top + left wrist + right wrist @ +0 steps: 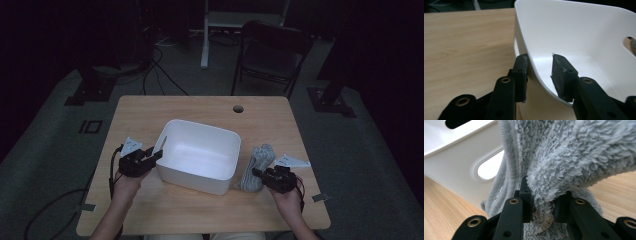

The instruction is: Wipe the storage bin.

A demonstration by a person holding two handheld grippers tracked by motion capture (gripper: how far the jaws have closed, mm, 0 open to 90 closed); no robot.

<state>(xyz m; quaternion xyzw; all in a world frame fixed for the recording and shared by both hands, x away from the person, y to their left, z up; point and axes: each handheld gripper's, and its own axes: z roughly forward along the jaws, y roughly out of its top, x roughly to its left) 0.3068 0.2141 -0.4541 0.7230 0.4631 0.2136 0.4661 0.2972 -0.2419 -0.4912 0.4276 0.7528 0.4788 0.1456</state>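
No lettering, label, brand, number or sign can be read on anything here.

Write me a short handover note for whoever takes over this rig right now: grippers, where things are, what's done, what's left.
Left gripper: jaws straddle the near-left wall of the white plastic bin; the outer pad is at the wall, the inner one stands clear, so no grip.
Right gripper: shut on a fold of the grey fluffy towel, beside the bin's right wall.
The bin sits mid-table on the light wooden table, nothing inside it.
Done: towel gripped.
Left, as it looks: lift the towel over the rim and drop it into the bin, steadying the bin if needed.
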